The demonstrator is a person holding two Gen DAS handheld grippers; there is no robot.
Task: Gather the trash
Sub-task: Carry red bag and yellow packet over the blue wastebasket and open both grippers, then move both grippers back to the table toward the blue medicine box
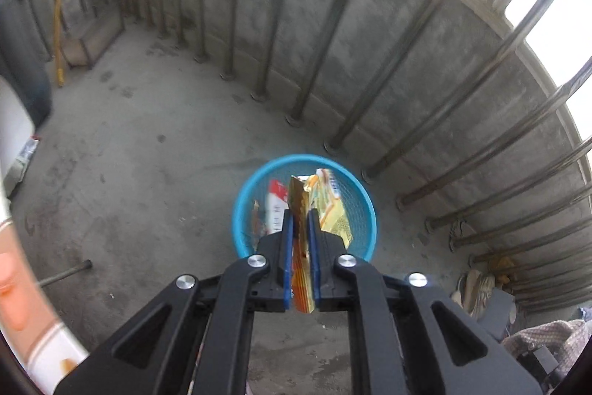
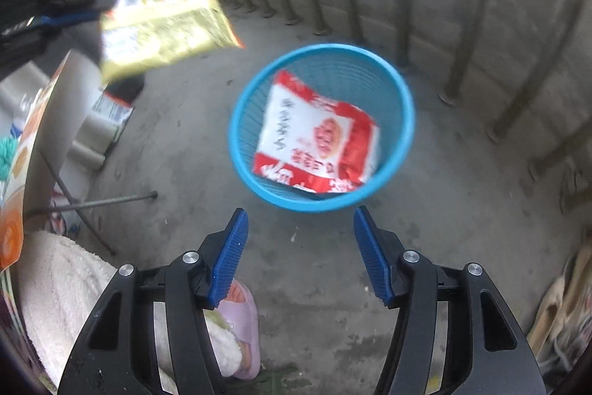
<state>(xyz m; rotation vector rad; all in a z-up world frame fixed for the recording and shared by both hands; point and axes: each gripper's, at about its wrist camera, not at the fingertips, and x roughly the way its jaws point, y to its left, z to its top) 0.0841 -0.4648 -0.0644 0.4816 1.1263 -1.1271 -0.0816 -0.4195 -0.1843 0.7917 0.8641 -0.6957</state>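
Blue pads of the left gripper (image 1: 300,215) stand close together, clamped on a yellow snack packet (image 1: 301,269) held edge-on between them; its gold top pokes out past the fingertips. Beyond and below, a blue mesh basket (image 1: 364,191) sits on the concrete floor (image 1: 148,143), close to a row of metal railing posts (image 1: 333,24) set against a low concrete wall.

Right wrist view: right gripper (image 2: 300,221) jaws stand wide apart, nothing between the pads. Straight ahead and below is the basket (image 2: 405,113), and a red and white packet (image 2: 318,132) sits in its mouth, tilted, one corner over the near rim. Blur makes it hard to say whether that packet rests inside or is in mid-air.

Upper left of that view, the left gripper (image 2: 100,6) comes in from the side holding the yellow packet (image 2: 162,24) flat-on, printed face toward the lens, well above the floor and off to the left of the basket.

Near bottom edge: a pink slipper (image 2: 246,321) on the person's foot, a fluffy cream trouser leg (image 2: 66,284) beside it. A thin metal rod (image 2: 92,204) lies on the floor left of the basket. Orange and white cloth (image 2: 22,173) hangs along the left edge
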